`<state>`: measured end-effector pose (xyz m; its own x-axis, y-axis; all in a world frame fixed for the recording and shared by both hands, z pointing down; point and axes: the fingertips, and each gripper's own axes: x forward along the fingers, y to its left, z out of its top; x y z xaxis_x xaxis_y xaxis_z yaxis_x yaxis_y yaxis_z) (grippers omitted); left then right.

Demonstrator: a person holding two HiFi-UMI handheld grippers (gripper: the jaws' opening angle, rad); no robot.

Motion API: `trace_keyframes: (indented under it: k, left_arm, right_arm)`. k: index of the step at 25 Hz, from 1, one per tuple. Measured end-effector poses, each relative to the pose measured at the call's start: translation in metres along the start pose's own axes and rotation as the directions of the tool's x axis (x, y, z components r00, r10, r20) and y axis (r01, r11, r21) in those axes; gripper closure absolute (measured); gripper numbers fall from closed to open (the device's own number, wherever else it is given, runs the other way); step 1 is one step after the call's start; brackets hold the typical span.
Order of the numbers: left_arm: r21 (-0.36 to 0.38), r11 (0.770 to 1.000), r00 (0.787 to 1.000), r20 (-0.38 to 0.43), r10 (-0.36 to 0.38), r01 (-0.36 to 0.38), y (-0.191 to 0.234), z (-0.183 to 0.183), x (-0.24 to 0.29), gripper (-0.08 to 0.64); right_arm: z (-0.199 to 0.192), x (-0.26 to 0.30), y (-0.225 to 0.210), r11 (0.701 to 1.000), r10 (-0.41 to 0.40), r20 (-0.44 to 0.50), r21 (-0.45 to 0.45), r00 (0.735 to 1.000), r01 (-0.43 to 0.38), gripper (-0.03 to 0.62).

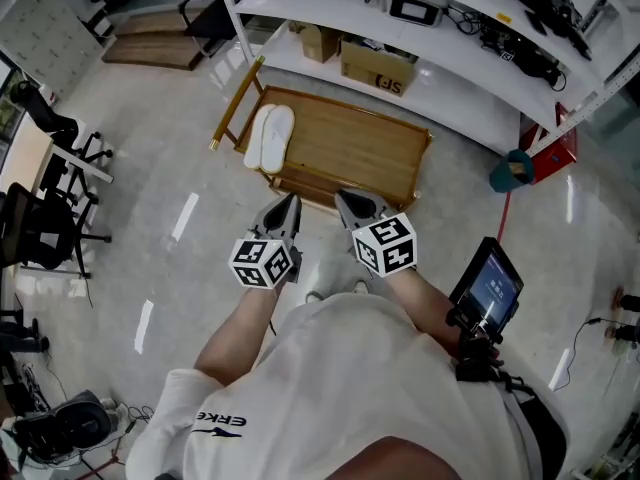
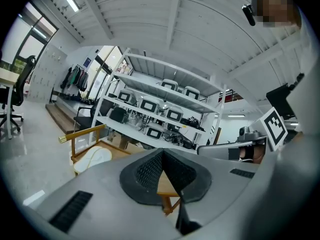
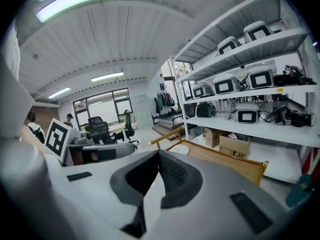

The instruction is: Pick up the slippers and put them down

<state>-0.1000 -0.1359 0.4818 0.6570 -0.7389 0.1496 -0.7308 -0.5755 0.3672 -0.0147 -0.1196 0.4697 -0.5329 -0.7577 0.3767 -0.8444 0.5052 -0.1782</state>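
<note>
Two slippers (image 1: 270,138), white and lying side by side, sit at the left end of a low wooden worktop (image 1: 350,153) in front of the white shelving (image 1: 450,108). Only the head view gives me that whole layout. In it my left gripper (image 1: 292,204) and right gripper (image 1: 346,200) hang next to each other over the floor (image 1: 170,258), near the worktop's front edge and well apart from the slippers.

The head view shows the jaws poorly, so I read them from the gripper views. In the left gripper view the dark pads (image 2: 150,171) meet at their tips with nothing between them: closed and empty. The slippers show low on the left there, behind a wooden rail (image 2: 82,133), and the right gripper's marker cube (image 2: 274,126) is at the far right.

The right gripper view tells the same story, its jaws pressed together on nothing. One slipper peeks just above the jaw tips, and a cardboard box (image 3: 235,146) sits under the lowest shelf.

A tablet (image 1: 490,288) on a mount at my right appears only in the head view.
</note>
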Motion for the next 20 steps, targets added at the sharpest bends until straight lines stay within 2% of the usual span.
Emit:
trace_keyframes:
  k: [7,20]
  left_arm:
    - [0.003,0.999,0.999,-0.005,-0.041,0.041,0.001,0.001,-0.006,0.557]
    - [0.011,0.998,0.998,-0.023,-0.066,0.066,0.000,-0.001,-0.012,0.557]
  right_arm:
    - [0.002,-0.003,0.012,1.000,-0.025,0.001,-0.010,1.000,0.025,0.586]
    - [-0.005,-0.008,0.018,0.999,-0.047,-0.004,0.001,0.999,0.047,0.586]
